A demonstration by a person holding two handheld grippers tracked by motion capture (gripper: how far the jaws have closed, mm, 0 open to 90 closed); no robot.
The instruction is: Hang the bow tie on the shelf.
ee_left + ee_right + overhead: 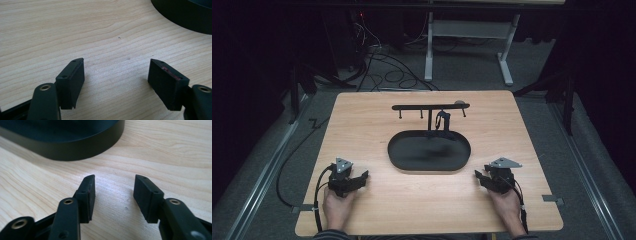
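So, a black oval tray (429,152) is parked in the middle of a wooden table (362,120), and everything else can be placed off that. A thin black stand (430,106) with a crossbar and a few little hooks rises from the tray's far edge, and a small dark clip-like thing (442,120) is hung from the bar just right of the post, over the tray's back rim. What it is exactly can't be made out, too small.

The left gripper (362,176) is held low over the bare wood off the tray's near-left corner, a bit apart from the rim. In the left gripper view its jaws are spread wide with nothing but wood grain between them, and a slice of the tray wall (185,17) is seen at the top right.

The right gripper (478,176) is held off the tray's near-right corner, also close to the tabletop and pointed in toward the tray. In the right gripper view its jaws are parted too, nothing caught between them, and the tray's curved wall (75,147) is seen just ahead.

Neither the tray nor the stand is touched by a gripper.
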